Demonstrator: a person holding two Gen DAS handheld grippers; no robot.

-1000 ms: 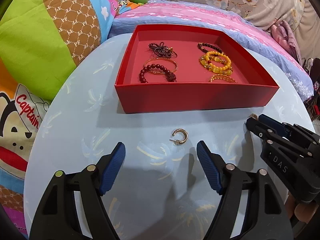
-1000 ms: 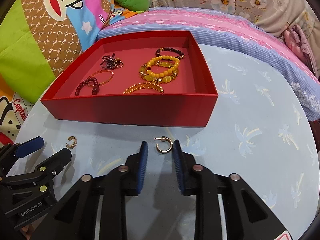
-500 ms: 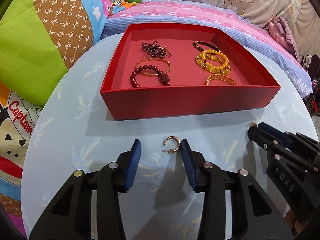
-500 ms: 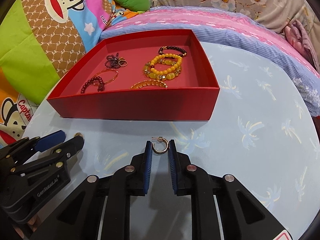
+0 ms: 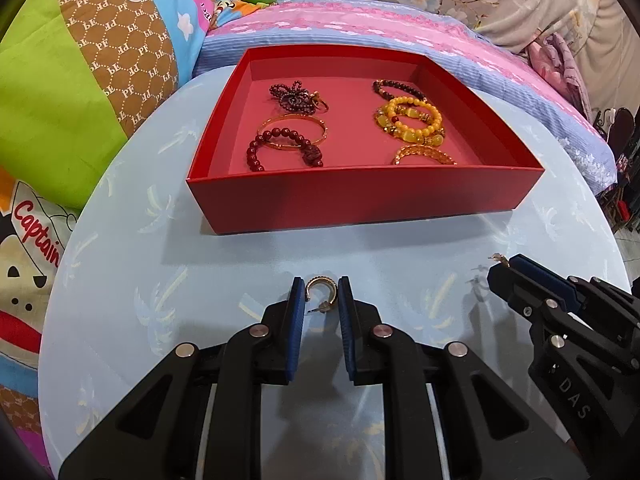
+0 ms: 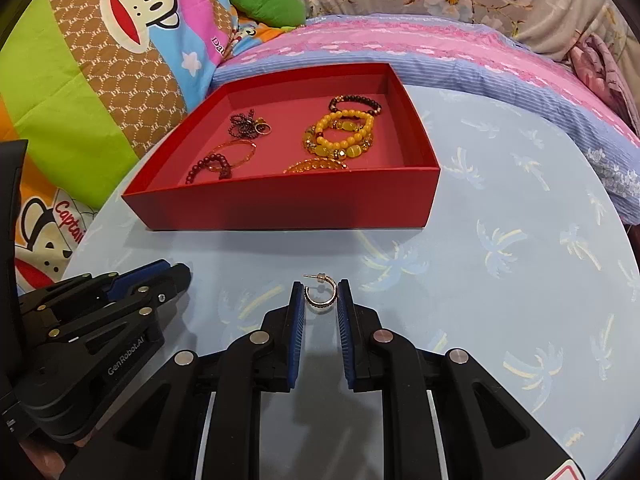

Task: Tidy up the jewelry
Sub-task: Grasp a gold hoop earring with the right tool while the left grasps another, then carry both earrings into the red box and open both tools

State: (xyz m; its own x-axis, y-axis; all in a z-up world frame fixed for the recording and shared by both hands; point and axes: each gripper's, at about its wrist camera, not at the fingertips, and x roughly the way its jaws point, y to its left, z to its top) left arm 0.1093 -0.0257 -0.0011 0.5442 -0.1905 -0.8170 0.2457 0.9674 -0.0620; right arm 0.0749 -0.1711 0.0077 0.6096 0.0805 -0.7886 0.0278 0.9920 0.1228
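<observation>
A gold hoop earring (image 5: 322,295) is pinched between the blue pads of my left gripper (image 5: 320,294), just above the light blue round table (image 5: 120,280). A second gold hoop earring (image 6: 320,294) is pinched in my right gripper (image 6: 320,294). The right gripper (image 5: 505,269) also shows at the right of the left wrist view, earring post sticking out. The left gripper (image 6: 176,276) shows at the left of the right wrist view. A red box (image 5: 360,200) behind them holds several bracelets: dark red beads (image 5: 280,152), yellow beads (image 5: 412,120) and gold ones.
The table's round edge runs close on both sides. Cartoon-print pillows (image 5: 80,80) lie at the left, and a pink and blue striped blanket (image 5: 360,24) lies behind the box.
Both grippers have closed from wide open onto the earrings. The left one moved forward around its earring; both views have shifted slightly.
</observation>
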